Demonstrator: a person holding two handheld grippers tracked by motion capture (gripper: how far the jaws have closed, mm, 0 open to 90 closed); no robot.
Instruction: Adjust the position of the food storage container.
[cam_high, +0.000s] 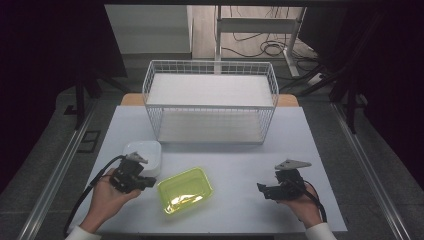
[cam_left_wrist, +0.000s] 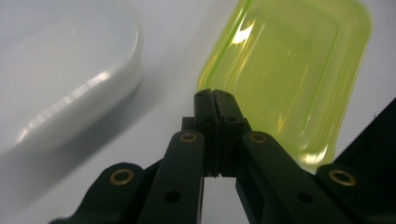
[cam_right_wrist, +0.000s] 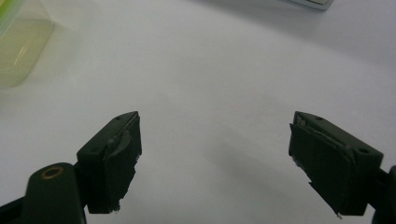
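A clear yellow-green plastic tray (cam_high: 184, 190) lies on the white table near the front centre, and a white lidded box (cam_high: 145, 154) sits just left of it. My left gripper (cam_high: 149, 183) is shut with nothing between its jaws, its tips close to the tray's left edge. In the left gripper view the closed jaw tips (cam_left_wrist: 214, 95) point at the near rim of the yellow-green tray (cam_left_wrist: 289, 70), with the white box (cam_left_wrist: 60, 70) to the left. My right gripper (cam_high: 261, 189) rests at the front right, open and empty (cam_right_wrist: 215, 154), over bare table.
A white wire basket (cam_high: 210, 102) stands at the back centre of the table (cam_high: 240, 165). A corner of the yellow-green tray (cam_right_wrist: 16, 44) shows at the top left of the right gripper view. Floor rails run along both sides.
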